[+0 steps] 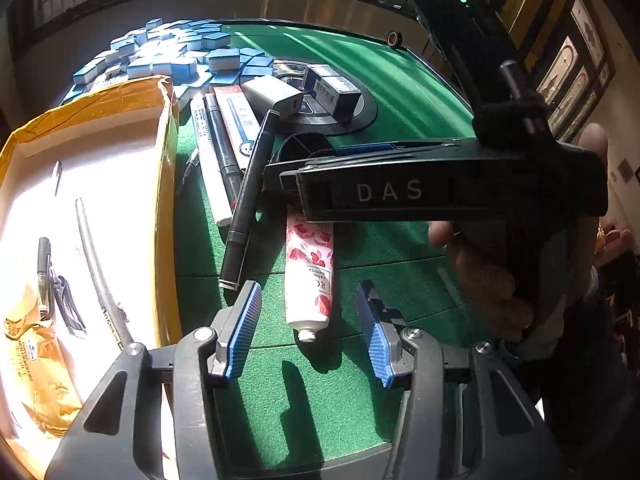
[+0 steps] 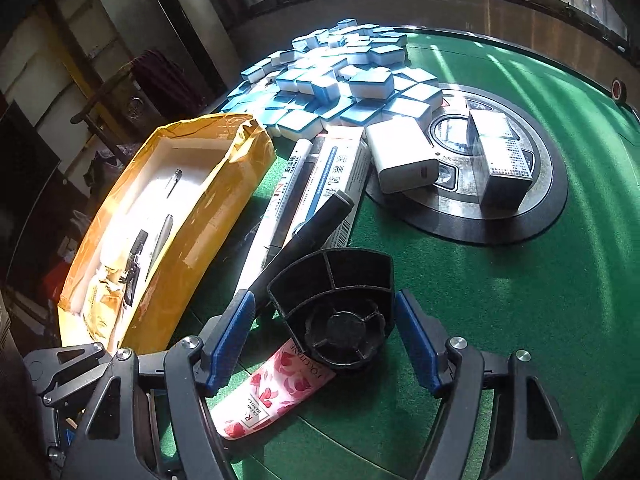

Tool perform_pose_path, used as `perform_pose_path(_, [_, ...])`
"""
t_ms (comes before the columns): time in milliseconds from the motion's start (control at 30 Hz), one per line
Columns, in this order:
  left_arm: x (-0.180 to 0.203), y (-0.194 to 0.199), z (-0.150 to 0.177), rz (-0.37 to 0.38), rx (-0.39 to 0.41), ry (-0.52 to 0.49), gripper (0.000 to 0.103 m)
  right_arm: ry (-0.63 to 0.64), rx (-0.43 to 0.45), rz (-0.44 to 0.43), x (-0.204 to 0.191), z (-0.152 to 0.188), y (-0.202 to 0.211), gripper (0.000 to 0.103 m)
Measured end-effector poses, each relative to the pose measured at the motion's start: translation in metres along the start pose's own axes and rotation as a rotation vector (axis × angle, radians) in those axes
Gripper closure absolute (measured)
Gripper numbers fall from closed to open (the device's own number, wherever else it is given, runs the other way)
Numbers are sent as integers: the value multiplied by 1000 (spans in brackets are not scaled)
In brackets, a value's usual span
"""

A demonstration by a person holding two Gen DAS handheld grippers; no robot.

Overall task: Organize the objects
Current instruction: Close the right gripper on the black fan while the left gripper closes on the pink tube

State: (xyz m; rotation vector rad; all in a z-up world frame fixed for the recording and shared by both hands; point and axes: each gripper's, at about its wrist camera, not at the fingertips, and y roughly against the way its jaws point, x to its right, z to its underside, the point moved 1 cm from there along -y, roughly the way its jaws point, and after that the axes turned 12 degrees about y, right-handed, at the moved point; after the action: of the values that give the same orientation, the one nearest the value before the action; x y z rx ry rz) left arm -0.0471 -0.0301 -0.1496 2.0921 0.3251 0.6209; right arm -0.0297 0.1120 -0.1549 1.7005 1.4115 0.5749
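A pink floral hand-cream tube (image 1: 309, 276) lies on the green felt table (image 1: 400, 80), between and just beyond my open left gripper (image 1: 310, 330). My right gripper (image 2: 326, 338) is open, its blue pads on either side of a black fan-shaped plastic part (image 2: 336, 308) that rests on the tube (image 2: 272, 392). The right gripper's body (image 1: 440, 184) crosses the left wrist view above the tube. A yellow-taped open box (image 1: 80, 240) on the left holds pens and a wrapper. Markers (image 1: 244, 200) and a pen box (image 2: 332, 176) lie beside it.
A heap of blue-and-white mahjong tiles (image 2: 340, 76) lies at the back. A white charger (image 2: 404, 160) and a small dark carton (image 2: 500, 160) sit on the round centre plate (image 2: 520, 216). A tape roll (image 2: 618, 90) stands at the far edge.
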Motion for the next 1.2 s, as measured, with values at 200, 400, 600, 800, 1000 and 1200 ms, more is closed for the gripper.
perform_pose_path(200, [0,0,-1,-7,-1,2,55,-33,4,8,7,4,6,44])
perform_pose_path(400, [2,-4,-4,-21,0,-3,55,-105,71,33,22,21,32,44])
perform_pose_path(600, [9,-9,-10,-49,1,-27,55,-256,126,71,54,35,34,44])
perform_pose_path(800, [30,-16,-10,-79,-10,-108,55,-307,159,69,62,40,34,44])
perform_pose_path(1000, [39,-41,0,-197,-41,-184,56,-303,172,77,60,42,38,44])
perform_pose_path(1200, [36,-44,2,-241,-33,-188,75,-302,176,69,57,42,39,44])
